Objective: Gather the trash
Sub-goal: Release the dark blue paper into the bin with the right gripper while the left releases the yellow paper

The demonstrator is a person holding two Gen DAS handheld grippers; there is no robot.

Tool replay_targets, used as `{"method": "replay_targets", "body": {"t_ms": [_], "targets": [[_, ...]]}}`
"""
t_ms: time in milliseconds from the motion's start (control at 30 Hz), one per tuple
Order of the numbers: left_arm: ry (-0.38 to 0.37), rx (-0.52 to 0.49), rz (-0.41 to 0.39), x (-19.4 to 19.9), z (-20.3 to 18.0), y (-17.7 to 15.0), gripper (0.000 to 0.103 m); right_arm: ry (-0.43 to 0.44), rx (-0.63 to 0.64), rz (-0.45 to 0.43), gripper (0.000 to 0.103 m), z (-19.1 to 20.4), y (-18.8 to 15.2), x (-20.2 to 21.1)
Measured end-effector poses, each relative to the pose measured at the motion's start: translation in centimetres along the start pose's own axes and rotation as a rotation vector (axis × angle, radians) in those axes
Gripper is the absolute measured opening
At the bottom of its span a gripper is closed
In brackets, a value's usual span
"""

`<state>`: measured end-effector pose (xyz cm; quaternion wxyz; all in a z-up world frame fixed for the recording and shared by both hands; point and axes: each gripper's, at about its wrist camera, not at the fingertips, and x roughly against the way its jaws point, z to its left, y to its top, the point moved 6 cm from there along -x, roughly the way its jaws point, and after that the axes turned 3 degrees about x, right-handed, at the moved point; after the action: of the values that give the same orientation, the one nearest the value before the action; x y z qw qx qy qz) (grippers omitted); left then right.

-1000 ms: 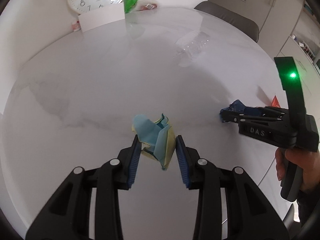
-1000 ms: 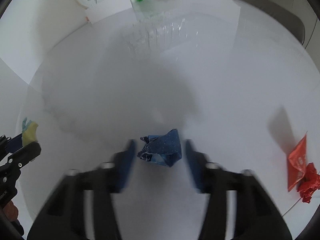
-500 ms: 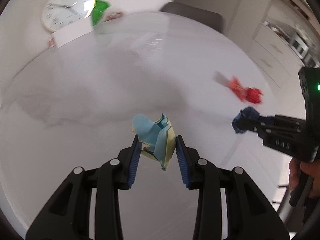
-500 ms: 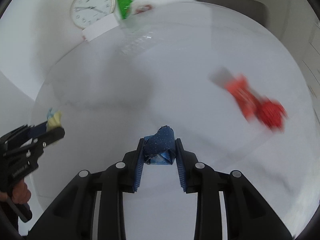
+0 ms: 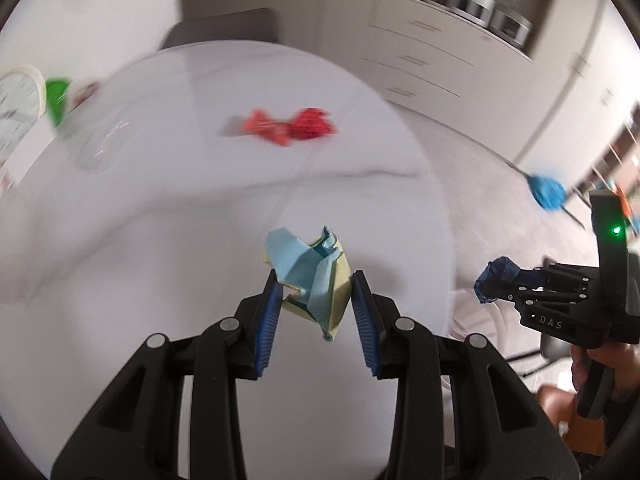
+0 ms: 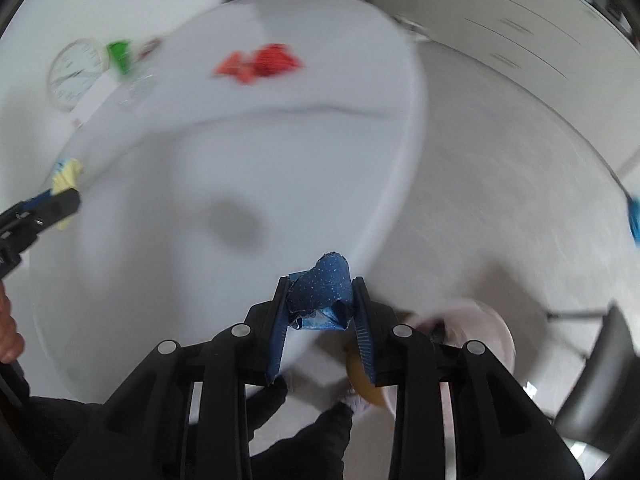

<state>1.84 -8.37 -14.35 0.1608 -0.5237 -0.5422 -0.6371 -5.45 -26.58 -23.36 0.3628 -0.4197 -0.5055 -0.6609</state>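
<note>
A crumpled light-blue and yellow paper [image 5: 308, 264] is clamped between the blue pads of my left gripper [image 5: 315, 292], which hangs above the white round table [image 5: 160, 220] near its right edge. My right gripper [image 6: 320, 292] is shut on a dark blue speckled paper wad [image 6: 320, 286], held over the table's rim with the floor beyond. In the left wrist view that right gripper [image 5: 490, 284] sits off the table to the right, with the wad [image 5: 496, 278] at its tip. Red wrappers [image 5: 292, 126] lie on the far part of the table.
A white bin [image 6: 494, 330] with something yellowish inside stands on the floor below the right gripper. A clock [image 6: 74, 74], a green item [image 6: 120, 56] and clear plastic [image 5: 100, 144] are at the table's far left. A blue duster [image 5: 546, 190] lies on the floor; a dark chair [image 6: 596, 380] stands at right.
Both grippers have swung right with their papers, from over the table's middle to its right edge. The right one now hangs past the rim, and the floor and white bin have come into view.
</note>
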Motion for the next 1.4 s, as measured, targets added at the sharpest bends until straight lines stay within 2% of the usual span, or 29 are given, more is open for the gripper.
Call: {"method": "replay_targets", "body": {"t_ms": [233,467,533,600,633,700,967,1200,1233,1267,1300,1367,1400], "targets": [[-0.077,-0.146,0.024,-0.9,-8.1,-0.1,0.035,-0.073,-0.188,0.023,0.033,-8.7,-6.4,0.7],[-0.129,-0.269,0.065,-2.1,-15.0,-1.5,0.035,-0.09,-0.291,0.129,0.033,-14.2,-11.5,-3.6],[-0.141,-0.296,0.081,-2.7,-17.0,-1.8,0.035,-0.084,-0.31,0.16,0.043,-15.1,-12.5,-5.0],[-0.152,-0.316,0.096,-3.2,-18.6,-2.1,0.035,-0.106,-0.329,0.18,0.087,-16.2,-13.5,-5.5],[-0.155,-0.328,0.1,-3.5,-19.4,-2.2,0.035,-0.122,-0.334,0.178,0.092,-16.4,-13.6,-5.5],[-0.161,-0.351,0.107,-3.7,-20.8,-2.4,0.035,-0.154,-0.345,0.163,0.097,-17.5,-14.3,-4.8],[-0.208,-0.434,0.142,-5.2,-25.9,-3.1,0.035,-0.154,-0.469,0.115,0.1,-21.2,-15.6,-0.9],[-0.287,-0.542,0.26,-9.2,-31.1,-6.1,0.035,-0.177,-0.544,0.031,0.1,-24.1,-16.4,3.9],[-0.295,-0.552,0.277,-9.8,-31.7,-6.5,0.036,-0.182,-0.548,0.021,0.1,-24.5,-16.5,4.4],[-0.298,-0.556,0.291,-10.1,-32.2,-6.9,0.047,-0.186,-0.548,0.016,0.1,-24.7,-16.4,4.8],[-0.308,-0.562,0.319,-10.7,-32.6,-7.4,0.066,-0.193,-0.548,0.01,0.1,-25.0,-16.4,5.2],[-0.307,-0.568,0.337,-11.0,-33.2,-7.8,0.082,-0.203,-0.553,0.004,0.1,-25.5,-16.6,5.6],[-0.315,-0.577,0.331,-10.8,-33.5,-8.0,0.085,-0.204,-0.56,-0.002,0.1,-25.8,-16.7,5.8]]}}
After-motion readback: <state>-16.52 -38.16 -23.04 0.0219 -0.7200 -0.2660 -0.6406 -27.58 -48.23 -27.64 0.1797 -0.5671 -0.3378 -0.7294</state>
